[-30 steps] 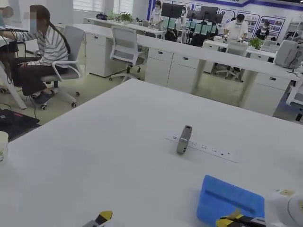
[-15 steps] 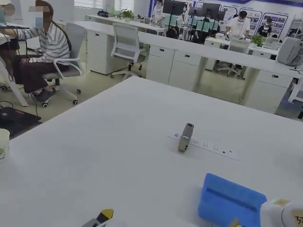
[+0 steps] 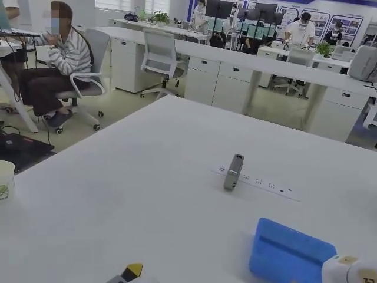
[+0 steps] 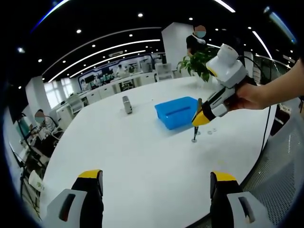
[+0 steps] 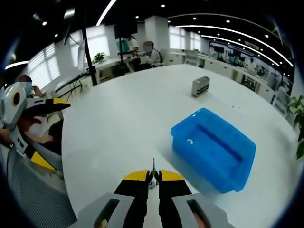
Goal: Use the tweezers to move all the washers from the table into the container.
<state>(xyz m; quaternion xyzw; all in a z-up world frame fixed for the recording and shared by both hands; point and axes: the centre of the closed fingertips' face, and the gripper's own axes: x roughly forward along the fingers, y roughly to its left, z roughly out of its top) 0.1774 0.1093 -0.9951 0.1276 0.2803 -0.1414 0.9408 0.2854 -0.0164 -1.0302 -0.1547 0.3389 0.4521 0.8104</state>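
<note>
White workbench (image 4: pixel 142 161) looks slick: thin metal tweezers (image 5: pixel 153 165), clamped in the right gripper (image 5: pixel 153 176), may flick tiny silver washers (image 4: pixel 209 132) away

Black-jawed and yellow-capped, on pale grey mounts cut with dark oblong slots: left claw (image 4: pixel 156 179) and matching right claw (image 5: pixel 153 176), likewise black, yellow and grey.

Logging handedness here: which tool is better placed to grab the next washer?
Right. The right tool is shut on the tweezers, tip near the loose washers beside the container; the left tool is open, holding nothing.
</note>
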